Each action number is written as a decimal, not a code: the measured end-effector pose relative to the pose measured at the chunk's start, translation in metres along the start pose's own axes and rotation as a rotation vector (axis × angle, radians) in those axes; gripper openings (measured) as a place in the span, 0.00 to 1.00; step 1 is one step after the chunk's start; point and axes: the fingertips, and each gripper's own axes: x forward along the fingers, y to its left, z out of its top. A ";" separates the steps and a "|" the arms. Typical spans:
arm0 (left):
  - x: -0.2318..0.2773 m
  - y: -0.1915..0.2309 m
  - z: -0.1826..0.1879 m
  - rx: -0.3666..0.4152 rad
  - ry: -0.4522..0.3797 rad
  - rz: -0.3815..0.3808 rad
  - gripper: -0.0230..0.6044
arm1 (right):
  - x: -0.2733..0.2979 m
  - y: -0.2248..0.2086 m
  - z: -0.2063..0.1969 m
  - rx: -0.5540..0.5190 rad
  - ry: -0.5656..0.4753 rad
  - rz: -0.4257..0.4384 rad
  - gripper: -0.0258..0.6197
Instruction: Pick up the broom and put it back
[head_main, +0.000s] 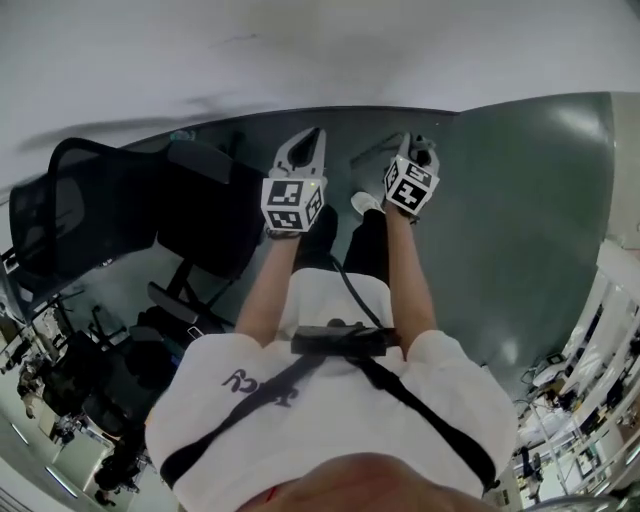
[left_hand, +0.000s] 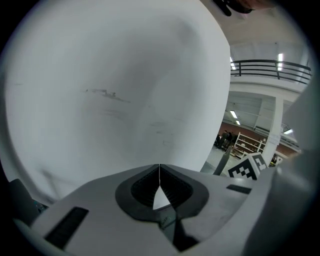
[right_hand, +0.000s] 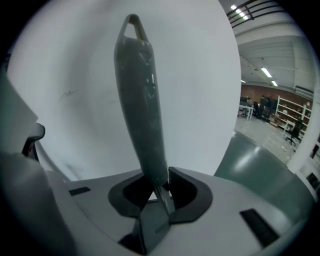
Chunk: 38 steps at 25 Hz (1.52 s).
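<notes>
Right gripper (right_hand: 158, 186) pinched the broom handle (right_hand: 137, 100); I saw left gripper (left_hand: 159, 181) pressed together, empty.

Broom handle (right_hand: 140, 100) between the right gripper's (head_main: 419, 147) jaws — chair (head_main: 90, 215) far to its left, wall (head_main: 300, 50) ahead.

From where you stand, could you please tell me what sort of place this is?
Probably a big warehouse-style workspace: a glossy green floor, a mezzanine railing overhead, storage shelves in the distance, and a black mesh office chair nearby.

Grey broom handle (right_hand: 141, 110), loop at tip
</notes>
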 end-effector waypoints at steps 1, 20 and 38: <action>0.007 0.002 -0.006 0.003 0.013 -0.016 0.06 | 0.008 -0.005 -0.010 0.021 0.020 -0.025 0.17; 0.087 0.038 -0.086 -0.005 0.125 -0.137 0.06 | 0.149 0.007 -0.085 0.125 0.087 -0.244 0.17; 0.080 0.053 -0.096 -0.046 0.109 -0.147 0.06 | 0.228 0.046 -0.020 0.016 0.077 -0.112 0.18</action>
